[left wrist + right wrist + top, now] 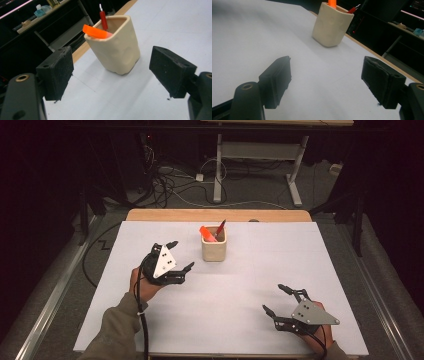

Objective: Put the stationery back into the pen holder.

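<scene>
On table | cup holds red pen, orange piece | left gripper jaws apart, near cup | right gripper jaws apart, well off

I can read no text, label, brand, number or sign here. The cream cup, the orange piece and the red pen in it carry no legible marking, nor do the white table sheet and the grey gripper plates.
</scene>
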The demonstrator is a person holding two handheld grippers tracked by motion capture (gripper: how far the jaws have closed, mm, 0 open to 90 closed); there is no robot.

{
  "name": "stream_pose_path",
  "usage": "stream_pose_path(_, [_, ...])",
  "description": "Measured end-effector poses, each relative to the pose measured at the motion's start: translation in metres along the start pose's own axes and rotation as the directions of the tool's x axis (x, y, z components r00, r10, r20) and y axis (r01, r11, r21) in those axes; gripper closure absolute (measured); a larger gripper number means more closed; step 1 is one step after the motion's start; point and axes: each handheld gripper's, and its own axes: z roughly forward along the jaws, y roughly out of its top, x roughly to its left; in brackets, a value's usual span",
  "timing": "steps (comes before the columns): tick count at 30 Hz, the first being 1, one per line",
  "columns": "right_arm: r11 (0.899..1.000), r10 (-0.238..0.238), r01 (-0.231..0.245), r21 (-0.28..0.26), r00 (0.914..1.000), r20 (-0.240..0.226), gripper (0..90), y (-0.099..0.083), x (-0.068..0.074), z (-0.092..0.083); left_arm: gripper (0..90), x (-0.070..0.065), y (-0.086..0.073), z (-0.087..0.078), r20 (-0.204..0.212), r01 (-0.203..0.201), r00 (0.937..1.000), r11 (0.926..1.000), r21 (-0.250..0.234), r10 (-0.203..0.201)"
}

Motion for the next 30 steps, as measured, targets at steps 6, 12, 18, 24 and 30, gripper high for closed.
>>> stream_pose_path(6, [1.000,0.002,-0.002,-0.001,1.0000,0.001,24.0,0.000,0.000,0.000,19.4,-0.007,-0.006,-0.008,-0.001,-0.020,0.9998,0.9998,0.003,0.020])
stream_pose_path(12, [1.000,-0.005,0.005,-0.001,1.0000,0.001,24.0,0.001,0.001,0.000,19.5,-0.013,-0.012,-0.015,0.000,-0.018,0.9998,0.9998,0.002,0.018])
stream_pose_path(18, [1.000,-0.006,0.006,-0.002,1.0000,0.003,24.0,0.001,0.001,0.000,19.4,-0.019,-0.018,-0.022,0.007,-0.022,0.9997,0.9998,0.005,0.022])
stream_pose_path(24, [1.000,-0.002,0.002,-0.002,1.0000,0.003,24.0,0.001,0.001,-0.001,19.4,-0.025,-0.024,-0.028,0.013,-0.025,0.9996,0.9996,0.012,0.024])
stream_pose_path(30, [1.000,-0.003,0.003,-0.002,1.0000,0.004,24.0,0.001,0.001,-0.001,19.4,-0.032,-0.033,-0.034,0.012,-0.021,0.9997,0.9995,0.024,0.021])
